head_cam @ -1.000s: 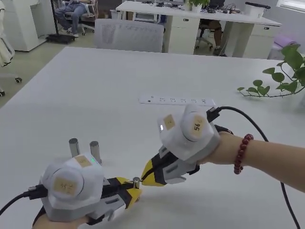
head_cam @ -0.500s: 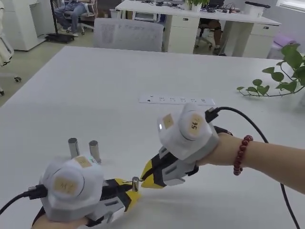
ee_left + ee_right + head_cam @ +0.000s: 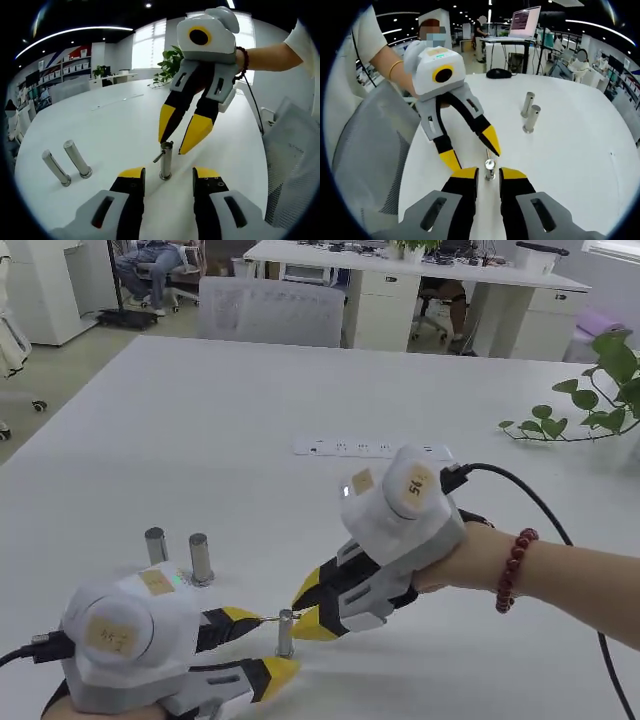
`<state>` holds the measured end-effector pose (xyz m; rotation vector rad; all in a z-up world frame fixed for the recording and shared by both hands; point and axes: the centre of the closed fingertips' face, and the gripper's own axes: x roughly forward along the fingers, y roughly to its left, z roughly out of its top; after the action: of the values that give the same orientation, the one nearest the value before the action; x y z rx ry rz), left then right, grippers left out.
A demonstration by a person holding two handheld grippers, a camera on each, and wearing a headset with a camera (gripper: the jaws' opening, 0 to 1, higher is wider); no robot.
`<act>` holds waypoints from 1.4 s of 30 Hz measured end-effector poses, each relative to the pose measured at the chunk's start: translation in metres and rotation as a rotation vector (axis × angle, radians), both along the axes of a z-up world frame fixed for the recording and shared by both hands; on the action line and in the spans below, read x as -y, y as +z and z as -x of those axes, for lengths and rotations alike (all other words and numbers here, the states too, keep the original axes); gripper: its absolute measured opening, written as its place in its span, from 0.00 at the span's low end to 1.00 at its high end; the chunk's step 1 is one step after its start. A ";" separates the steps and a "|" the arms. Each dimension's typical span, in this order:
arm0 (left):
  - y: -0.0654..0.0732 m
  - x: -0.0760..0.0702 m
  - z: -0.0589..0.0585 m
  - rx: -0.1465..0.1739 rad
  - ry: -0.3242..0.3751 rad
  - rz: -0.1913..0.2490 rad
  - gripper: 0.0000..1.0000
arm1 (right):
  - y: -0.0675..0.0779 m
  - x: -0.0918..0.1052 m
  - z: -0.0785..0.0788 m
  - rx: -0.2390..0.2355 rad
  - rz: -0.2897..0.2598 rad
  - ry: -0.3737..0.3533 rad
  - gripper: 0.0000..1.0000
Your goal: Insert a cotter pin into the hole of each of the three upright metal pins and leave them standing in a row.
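Observation:
A short metal pin (image 3: 285,632) stands upright on the white table (image 3: 300,390), with a thin cotter pin (image 3: 158,157) sticking out of the hole near its top. My left gripper (image 3: 258,644) is open, one jaw on either side of the pin (image 3: 165,161), not touching it. My right gripper (image 3: 306,607) comes in from the right, open, with its yellow tips astride the pin's top (image 3: 490,169). Two more metal pins (image 3: 155,545) (image 3: 200,558) stand side by side to the left. In the left gripper view the right gripper (image 3: 174,141) hangs just above the pin.
A white power strip (image 3: 372,450) lies across the middle of the table. A leafy plant (image 3: 590,400) reaches in at the right edge. The right gripper's black cable (image 3: 540,510) trails over the table. Chairs and desks stand beyond the far edge.
My left gripper has opened and let go of the pin, which now stands free on the table. The right gripper's tips have parted a little.

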<state>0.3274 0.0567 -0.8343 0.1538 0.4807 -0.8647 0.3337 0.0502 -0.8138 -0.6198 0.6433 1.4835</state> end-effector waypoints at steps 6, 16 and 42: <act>0.009 -0.007 0.008 0.004 0.008 0.009 0.44 | 0.000 -0.005 0.000 0.008 -0.017 -0.002 0.17; 0.029 -0.015 0.016 0.016 0.037 0.062 0.53 | -0.005 -0.007 -0.002 0.036 -0.012 0.018 0.14; 0.043 -0.033 0.031 0.011 0.112 0.101 0.58 | -0.009 -0.009 -0.001 0.038 -0.042 -0.002 0.11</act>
<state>0.2959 0.0895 -0.7909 0.0391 0.4302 -0.7764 0.3350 0.0596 -0.8225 -0.6137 0.5813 1.4765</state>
